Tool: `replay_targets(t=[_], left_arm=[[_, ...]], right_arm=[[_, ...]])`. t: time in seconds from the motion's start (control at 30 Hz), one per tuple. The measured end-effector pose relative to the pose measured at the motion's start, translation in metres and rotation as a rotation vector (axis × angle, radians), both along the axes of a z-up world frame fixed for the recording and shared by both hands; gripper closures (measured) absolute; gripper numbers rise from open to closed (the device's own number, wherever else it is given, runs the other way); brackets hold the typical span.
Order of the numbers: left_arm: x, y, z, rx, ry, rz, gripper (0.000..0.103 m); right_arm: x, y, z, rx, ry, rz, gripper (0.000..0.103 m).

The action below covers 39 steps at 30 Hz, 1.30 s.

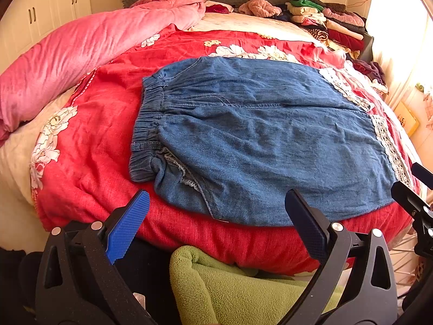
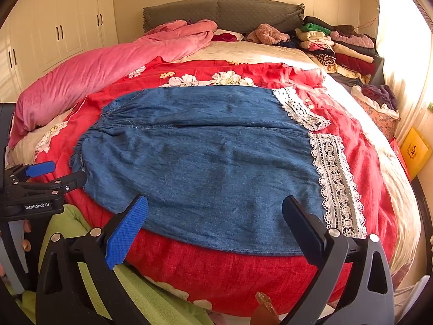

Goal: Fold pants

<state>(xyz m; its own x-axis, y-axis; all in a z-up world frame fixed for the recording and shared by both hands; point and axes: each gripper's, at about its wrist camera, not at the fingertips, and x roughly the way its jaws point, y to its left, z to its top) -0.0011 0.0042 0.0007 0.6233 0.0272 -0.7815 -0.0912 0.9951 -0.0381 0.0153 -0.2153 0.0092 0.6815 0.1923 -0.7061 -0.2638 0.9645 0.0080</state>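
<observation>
The pants are laid flat across the red floral quilt, directly ahead of both grippers. The elastic waistband is seen ahead and to the left of the left gripper, and the lace-trimmed leg hems ahead and to the right of the right gripper. The near edge of the denim is found just beyond the fingertips of both tools, with a strip of quilt between.

Both grippers are spread wide with nothing held between the fingers; neither is touching the cloth. The left gripper is also seen at the far left of the right wrist view, beside the waistband end, likewise released.

No fold appears to have been made yet: both legs are shown side by side, with the middle seam running away to the right. The step in hand is judged to be the approach before the first fold. For the next move, the near edge would likely need to be pinched at two places, one toward the waistband by the left gripper and one toward the hems by the right, then lifted together and carried over to the far edge so that one leg is laid on the other. Even lifting would be needed, since the soft denim is wrinkled already.
</observation>
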Motion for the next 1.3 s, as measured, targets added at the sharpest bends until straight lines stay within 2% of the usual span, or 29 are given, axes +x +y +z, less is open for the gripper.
replay_targets(t=[0.9, 1.3], left_arm=[[0.002, 0.008, 0.004, 0.006, -0.001, 0.006, 0.009], [0.016, 0.024, -0.001, -0.004, 0.012, 0.021, 0.009]], right_arm=[[0.002, 0.003, -0.003, 0.0, 0.003, 0.006, 0.004], [0.026, 0.021, 0.005, 0.015, 0.008, 0.054, 0.004]])
